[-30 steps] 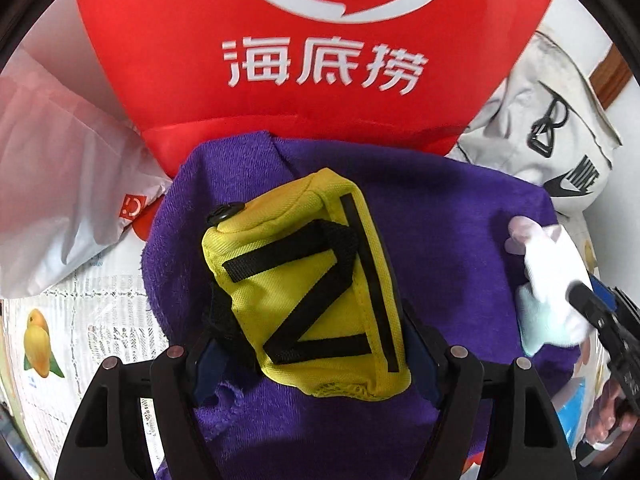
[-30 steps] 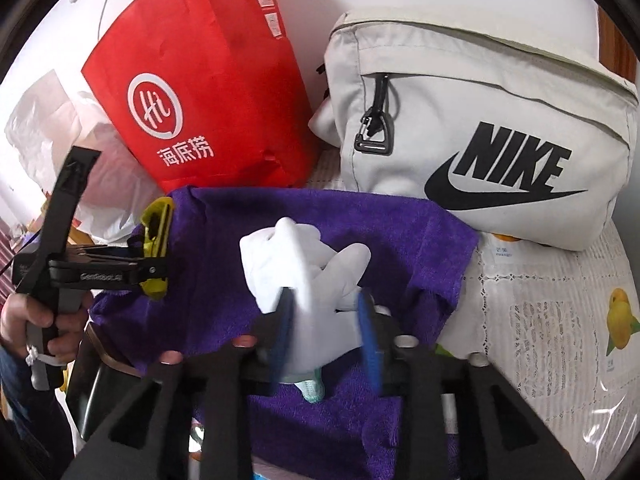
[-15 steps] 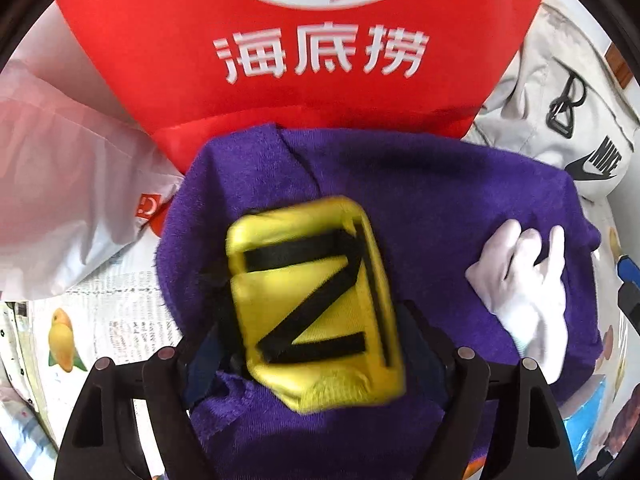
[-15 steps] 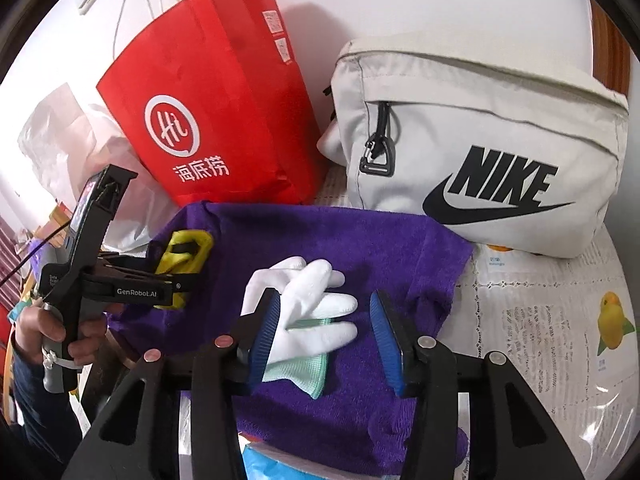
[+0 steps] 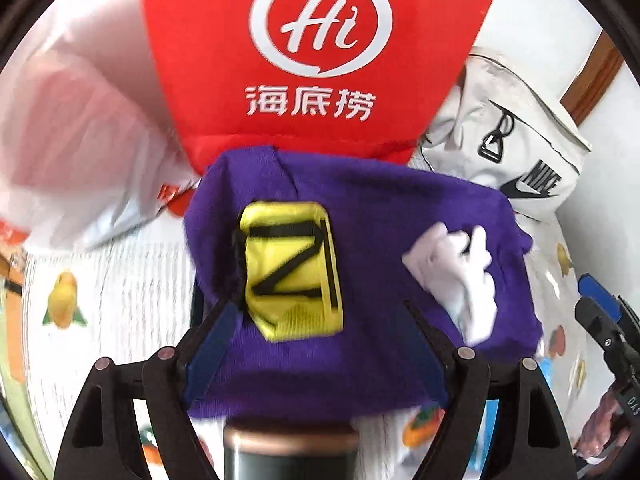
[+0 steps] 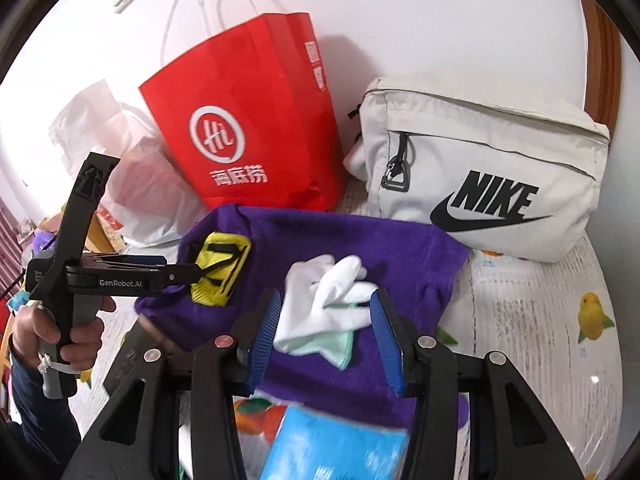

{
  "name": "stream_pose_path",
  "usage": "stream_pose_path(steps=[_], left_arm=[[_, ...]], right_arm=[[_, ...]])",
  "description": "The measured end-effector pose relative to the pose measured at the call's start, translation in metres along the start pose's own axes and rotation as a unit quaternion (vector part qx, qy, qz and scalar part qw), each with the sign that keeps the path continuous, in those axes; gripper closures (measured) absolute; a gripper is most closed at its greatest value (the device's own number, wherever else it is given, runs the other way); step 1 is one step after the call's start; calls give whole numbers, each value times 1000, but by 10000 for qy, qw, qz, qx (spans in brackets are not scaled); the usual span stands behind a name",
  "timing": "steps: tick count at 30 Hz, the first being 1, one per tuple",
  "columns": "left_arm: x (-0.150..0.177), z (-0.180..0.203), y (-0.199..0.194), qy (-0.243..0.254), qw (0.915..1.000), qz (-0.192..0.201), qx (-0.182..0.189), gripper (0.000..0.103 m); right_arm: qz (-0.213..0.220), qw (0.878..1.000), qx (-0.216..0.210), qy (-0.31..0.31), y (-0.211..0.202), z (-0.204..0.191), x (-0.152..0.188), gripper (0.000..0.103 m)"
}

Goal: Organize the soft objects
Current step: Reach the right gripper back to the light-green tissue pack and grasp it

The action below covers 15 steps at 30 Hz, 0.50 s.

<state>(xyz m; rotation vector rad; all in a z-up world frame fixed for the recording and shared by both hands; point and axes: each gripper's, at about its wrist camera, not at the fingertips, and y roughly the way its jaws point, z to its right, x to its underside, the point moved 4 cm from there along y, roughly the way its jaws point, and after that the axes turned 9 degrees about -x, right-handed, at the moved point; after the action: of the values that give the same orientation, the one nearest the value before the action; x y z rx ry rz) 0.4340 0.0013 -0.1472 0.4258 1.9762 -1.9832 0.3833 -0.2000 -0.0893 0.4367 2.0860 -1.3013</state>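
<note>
Two items lie on the purple towel [image 6: 404,240], each ahead of its released gripper: yellow pouch [image 5: 290,270] before left gripper [image 5: 316,320], white glove [image 6: 326,300], fingers pointing away, seemingly untouched between right gripper [image 6: 324,320] pads

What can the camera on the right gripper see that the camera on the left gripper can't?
Only the right wrist view shows the person's hand holding the left gripper, the red bag's white handles, and something light blue at the near edge. Only the left wrist view shows the dark cylinder underneath. Both show the purple towel, yellow pouch, white glove, red bag and Nike bag.
</note>
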Motion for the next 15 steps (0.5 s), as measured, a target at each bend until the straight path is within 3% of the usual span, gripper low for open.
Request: stream_pose_path(steps=[4,12,15], left_arm=[[23,-8,-24,38,9995,180,-242,22],[88,-32,-89,-14,9996,287,-47,22],[113,-34,-102,-54,9995,303,-73,22]], right_arm=[[-35,10000,16,-65,-19,-16,21,56],[-104,9996,-120,-238,-69,-57,88,54],[-136,9993,-138,-315,-86,-72,119,47]])
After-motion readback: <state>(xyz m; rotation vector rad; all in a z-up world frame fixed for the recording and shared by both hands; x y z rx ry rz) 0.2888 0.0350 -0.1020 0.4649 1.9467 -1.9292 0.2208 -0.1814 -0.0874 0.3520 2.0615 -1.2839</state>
